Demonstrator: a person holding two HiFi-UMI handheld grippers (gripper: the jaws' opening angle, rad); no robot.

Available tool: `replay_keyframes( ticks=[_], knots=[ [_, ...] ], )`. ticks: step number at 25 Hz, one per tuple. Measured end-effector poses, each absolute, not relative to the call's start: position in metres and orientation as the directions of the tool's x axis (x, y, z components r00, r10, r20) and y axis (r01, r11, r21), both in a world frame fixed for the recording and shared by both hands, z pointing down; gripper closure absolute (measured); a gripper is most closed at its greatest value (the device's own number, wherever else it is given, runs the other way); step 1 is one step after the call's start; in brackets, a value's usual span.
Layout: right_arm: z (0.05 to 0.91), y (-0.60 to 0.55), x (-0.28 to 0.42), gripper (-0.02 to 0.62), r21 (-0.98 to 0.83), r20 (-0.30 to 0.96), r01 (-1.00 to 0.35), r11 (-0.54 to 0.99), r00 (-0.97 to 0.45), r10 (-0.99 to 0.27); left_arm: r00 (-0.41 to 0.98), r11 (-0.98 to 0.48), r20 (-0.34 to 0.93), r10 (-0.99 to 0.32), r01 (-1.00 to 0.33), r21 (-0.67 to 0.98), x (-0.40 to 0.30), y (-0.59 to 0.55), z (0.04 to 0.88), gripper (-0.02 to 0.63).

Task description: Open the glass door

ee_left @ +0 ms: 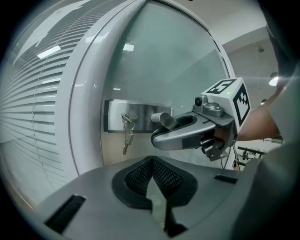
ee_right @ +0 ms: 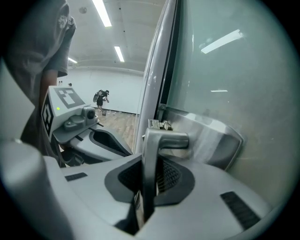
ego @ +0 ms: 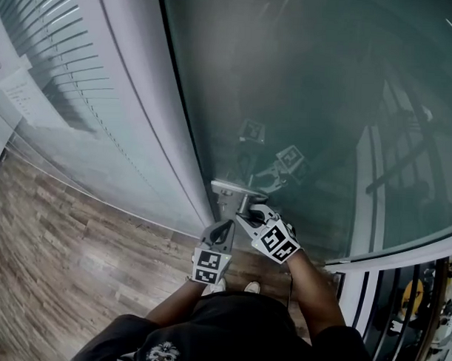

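Observation:
The glass door (ego: 310,105) has a steel lock plate (ego: 227,186) with a lever handle (ego: 246,201) by its white frame (ego: 150,121). My right gripper (ego: 248,214) is shut on that handle; in the right gripper view the handle (ee_right: 152,150) runs down between the black pads of the right gripper (ee_right: 145,187). The left gripper view shows the right gripper (ee_left: 176,133) clamped on the handle (ee_left: 163,119), with keys (ee_left: 126,133) hanging from the lock. My left gripper (ego: 223,229) hangs just below the handle, shut and holding nothing, apart from the door.
Window blinds (ego: 60,52) run behind the glass panel left of the frame. Wooden floor (ego: 60,266) lies below. A railing (ego: 400,293) stands at the right. A person (ee_right: 101,99) is far off across the hall.

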State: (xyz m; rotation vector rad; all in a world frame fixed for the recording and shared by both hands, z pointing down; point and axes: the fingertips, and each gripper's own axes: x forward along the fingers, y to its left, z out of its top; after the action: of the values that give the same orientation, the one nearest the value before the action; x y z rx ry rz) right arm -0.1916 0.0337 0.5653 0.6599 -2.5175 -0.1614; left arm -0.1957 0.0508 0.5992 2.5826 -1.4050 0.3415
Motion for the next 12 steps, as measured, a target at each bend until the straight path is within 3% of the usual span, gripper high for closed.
replay_keyframes(
  ticks=[12],
  knots=[
    [0.570,-0.004,-0.167,0.558,0.244,0.456,-0.453,0.857,-0.726,-0.514,0.431,-0.444,0.273,-0.860,-0.896,0.017,-0.169,0.047,0.588,0.600]
  ],
)
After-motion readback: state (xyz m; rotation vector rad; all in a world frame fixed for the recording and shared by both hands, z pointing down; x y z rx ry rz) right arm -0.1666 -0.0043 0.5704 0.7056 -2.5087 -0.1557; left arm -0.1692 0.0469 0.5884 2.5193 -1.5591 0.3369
